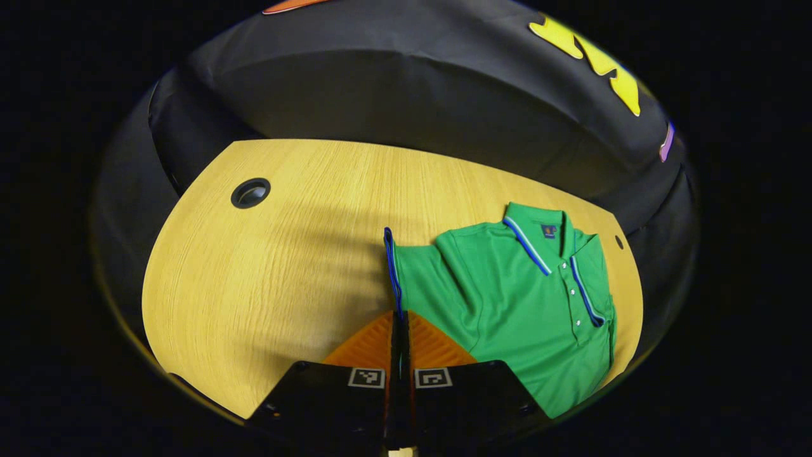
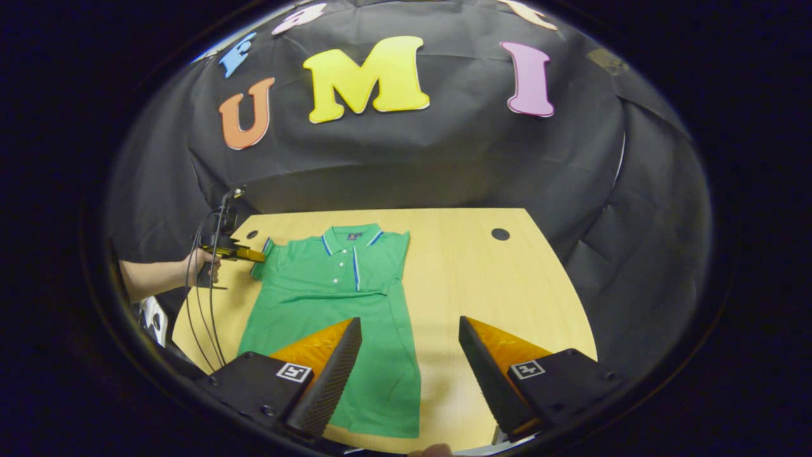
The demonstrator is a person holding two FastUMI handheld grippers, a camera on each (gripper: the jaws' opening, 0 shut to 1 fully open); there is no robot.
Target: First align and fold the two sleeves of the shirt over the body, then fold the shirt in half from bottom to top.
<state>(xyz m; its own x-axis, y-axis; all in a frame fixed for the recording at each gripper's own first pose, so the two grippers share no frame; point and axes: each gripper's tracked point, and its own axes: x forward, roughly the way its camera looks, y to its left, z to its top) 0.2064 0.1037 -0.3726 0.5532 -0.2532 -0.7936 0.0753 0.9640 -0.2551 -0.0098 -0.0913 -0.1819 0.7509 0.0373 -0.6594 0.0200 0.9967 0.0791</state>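
Note:
A green polo shirt (image 2: 330, 304) with blue-and-white trim lies flat, collar toward the wall, on the wooden table (image 2: 495, 285). Its sleeve on the right side of the right gripper view (image 2: 387, 266) lies folded over the chest. In the left gripper view, my left gripper (image 1: 399, 317) is shut on the blue-edged cuff (image 1: 392, 266) of the other sleeve, with the shirt (image 1: 526, 304) spreading off to the right. That same gripper (image 2: 244, 254) appears far off in the right gripper view, held by a hand (image 2: 202, 265). My right gripper (image 2: 409, 320) hovers open above the shirt's lower right edge, holding nothing.
The table has a round cable hole (image 1: 250, 192) left of the shirt and another (image 2: 500, 234) at the back right. Cables (image 2: 209, 311) hang from the left gripper past the table's left edge. Black cloth walls stand close behind the table.

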